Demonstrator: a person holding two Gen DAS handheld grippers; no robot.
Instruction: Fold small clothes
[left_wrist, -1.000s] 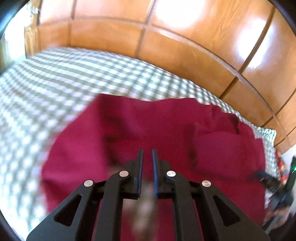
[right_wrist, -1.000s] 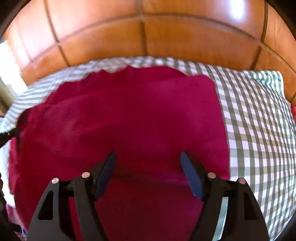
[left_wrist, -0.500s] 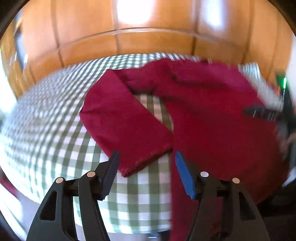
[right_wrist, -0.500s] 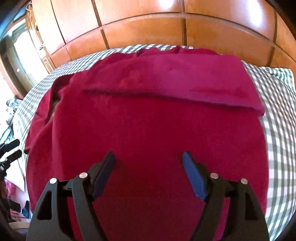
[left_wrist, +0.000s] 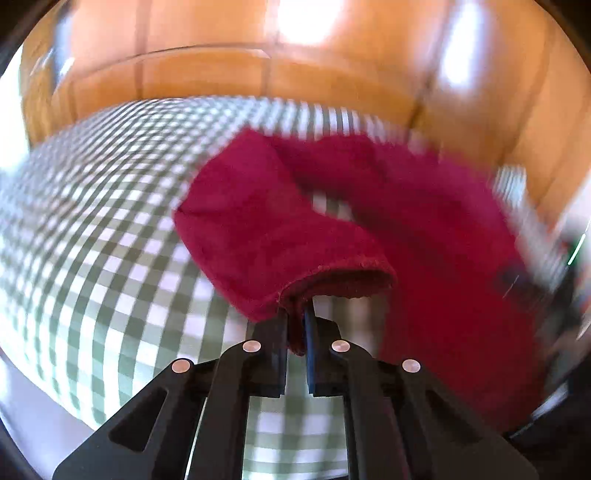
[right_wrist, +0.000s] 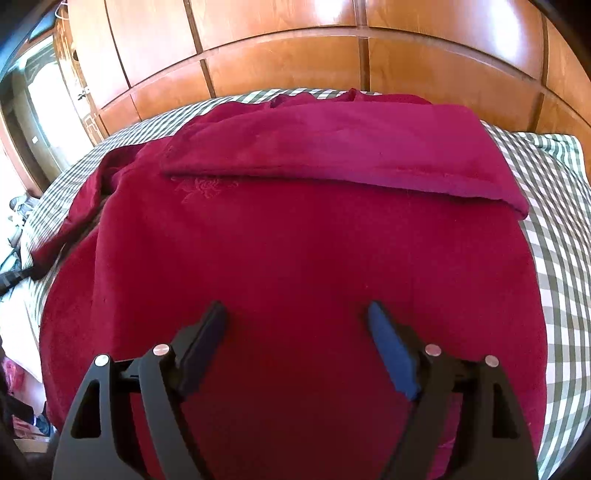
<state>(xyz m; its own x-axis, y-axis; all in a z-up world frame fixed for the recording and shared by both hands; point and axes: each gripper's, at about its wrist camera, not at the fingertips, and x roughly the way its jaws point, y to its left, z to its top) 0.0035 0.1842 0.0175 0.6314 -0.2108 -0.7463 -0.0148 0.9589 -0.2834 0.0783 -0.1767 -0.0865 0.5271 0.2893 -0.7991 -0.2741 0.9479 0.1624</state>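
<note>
A dark red garment (right_wrist: 295, 240) lies spread on the bed, and one sleeve (right_wrist: 351, 155) is folded across its upper part. In the left wrist view the other sleeve (left_wrist: 258, 229) reaches out over the checked sheet. My left gripper (left_wrist: 295, 314) is closing, and its pads pinch the lower edge of that sleeve's cuff (left_wrist: 343, 273), which gapes open above them. Low over the garment's near part, my right gripper (right_wrist: 297, 314) has its jaws wide and still opening, with only flat cloth below them. The left wrist view is blurred towards the right.
The bed has a green and white checked sheet (left_wrist: 92, 240), which also shows bare at the right (right_wrist: 554, 258). Orange wooden panels (right_wrist: 295, 55) rise just behind the bed. Past the bed's left edge lies some floor clutter (right_wrist: 18, 210).
My left gripper left the garment's body, opened at the outstretched sleeve's end and closed on its cuff. My right gripper drew back from the folded sleeve, then stayed put.
</note>
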